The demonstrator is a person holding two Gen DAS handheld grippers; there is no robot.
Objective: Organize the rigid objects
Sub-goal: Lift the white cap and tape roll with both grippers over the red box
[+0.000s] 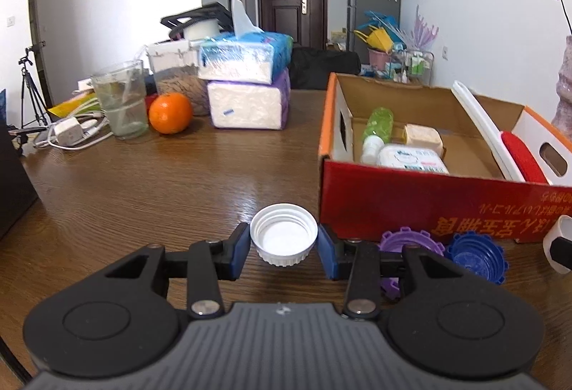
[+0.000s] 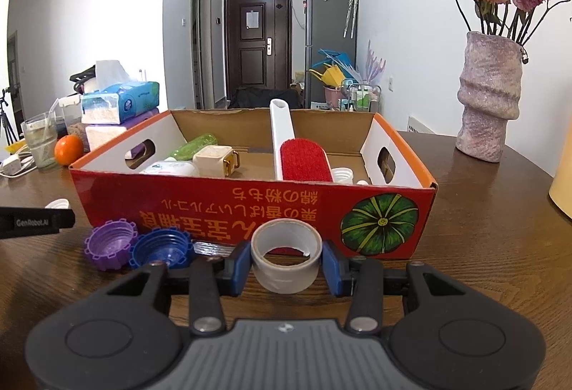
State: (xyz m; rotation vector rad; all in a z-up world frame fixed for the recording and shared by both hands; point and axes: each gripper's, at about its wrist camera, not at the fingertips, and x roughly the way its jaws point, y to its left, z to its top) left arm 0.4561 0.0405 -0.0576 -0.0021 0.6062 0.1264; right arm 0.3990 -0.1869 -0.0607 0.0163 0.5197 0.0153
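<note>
A white screw cap (image 1: 283, 234) sits open side up between the blue pads of my left gripper (image 1: 283, 241), which is shut on it just above the wooden table. My right gripper (image 2: 286, 259) is shut on a roll of pale tape (image 2: 284, 277) in front of the red cardboard box (image 2: 214, 211). A purple cap (image 2: 109, 243) and a blue cap (image 2: 161, 248) lie on the table against the box's front wall, between the two grippers. The box (image 1: 411, 200) holds a green bottle (image 1: 379, 122), a cream mug (image 2: 214, 159), a wipes pack (image 1: 411, 157) and a red-and-white brush (image 2: 304, 157).
Two tissue packs (image 1: 246, 82), an orange (image 1: 169, 113), a glass (image 1: 121, 100) and a white charger with cable (image 1: 68, 132) crowd the table's far left. A pink vase with dried roses (image 2: 489, 97) stands at the right, beyond the box.
</note>
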